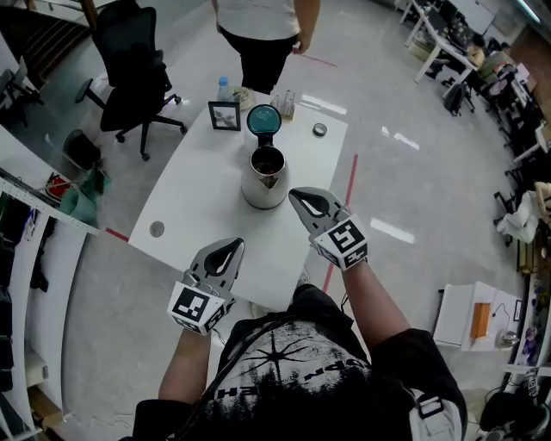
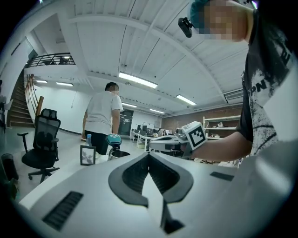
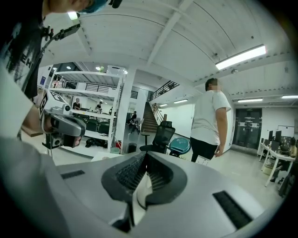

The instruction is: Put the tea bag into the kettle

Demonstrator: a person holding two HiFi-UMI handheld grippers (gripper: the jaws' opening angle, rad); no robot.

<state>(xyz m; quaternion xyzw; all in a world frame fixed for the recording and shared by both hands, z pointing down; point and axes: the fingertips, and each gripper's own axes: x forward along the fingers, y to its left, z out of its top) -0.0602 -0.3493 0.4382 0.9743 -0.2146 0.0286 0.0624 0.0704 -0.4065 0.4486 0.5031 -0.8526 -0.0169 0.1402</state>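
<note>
Kettle (image 1: 263, 185) is standing on the white table (image 1: 194, 202) with its teal lid (image 1: 263, 119) tipping up and back. The right tool (image 1: 300, 200) is hovering just beside it on the near side, its jaws pressing fully together and gripping nothing. The left tool (image 1: 229, 253) is hanging nearer the person than the kettle and to its left, over the table's near edge. Its jaws are likewise meeting at the tips with nothing held.

Inside the kettle's open mouth a small pale patch (image 1: 269, 181) is showing, too small to tell whether it is the tea bag.

Behind the kettle a small picture frame (image 1: 225, 114) is standing, with a water bottle (image 1: 224, 87) just beyond it. A small round object (image 1: 319, 129) is lying to the kettle's far right. Farther behind the kettle, off the table, a person in a white top (image 1: 263, 26) is standing. A black office chair (image 1: 129, 60) is sitting on the floor to the kettle's far left.
</note>
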